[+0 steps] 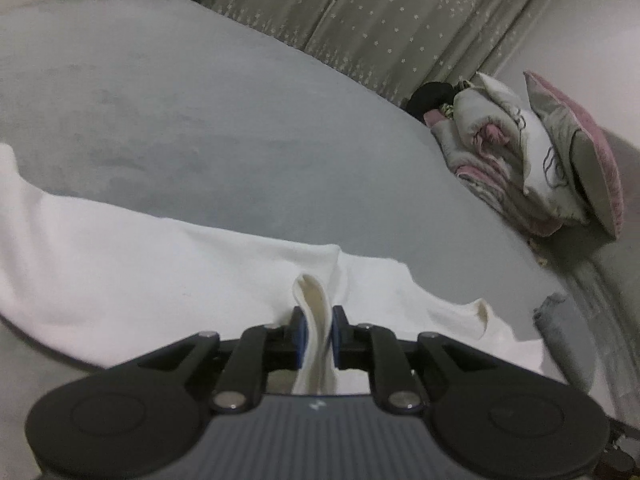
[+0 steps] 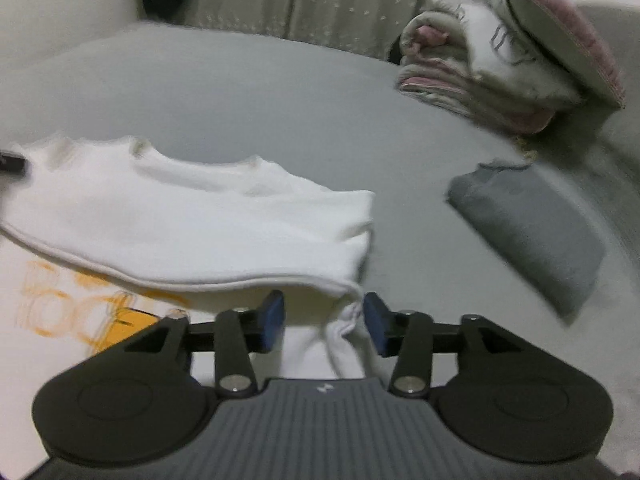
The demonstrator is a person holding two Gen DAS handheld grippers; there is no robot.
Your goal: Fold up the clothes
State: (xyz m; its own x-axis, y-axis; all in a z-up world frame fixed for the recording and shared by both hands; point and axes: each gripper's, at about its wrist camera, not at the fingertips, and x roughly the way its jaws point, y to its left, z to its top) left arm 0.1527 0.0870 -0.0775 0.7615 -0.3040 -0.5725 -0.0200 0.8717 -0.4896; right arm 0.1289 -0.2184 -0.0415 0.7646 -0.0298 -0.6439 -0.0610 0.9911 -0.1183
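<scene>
A white garment (image 1: 160, 272) lies spread over the grey bed sheet (image 1: 200, 100). In the left wrist view a raised fold of it stands pinched between the blue pads (image 1: 299, 330) of my left gripper (image 1: 318, 320), which is shut on it. In the right wrist view the white garment (image 2: 200, 216) is doubled over, and an orange print (image 2: 80, 304) shows on the lower layer. My right gripper (image 2: 324, 312) is open at the garment's folded right corner. That corner hangs loosely between the pads (image 2: 274, 312), and neither pad presses on it.
A folded grey cloth (image 2: 528, 232) lies to the right on the bed sheet (image 2: 280, 92). A pile of quilts and a pink-edged pillow (image 2: 500, 60) sits at the far right by the star-patterned curtain (image 1: 380, 20). Bare sheet stretches beyond the garment.
</scene>
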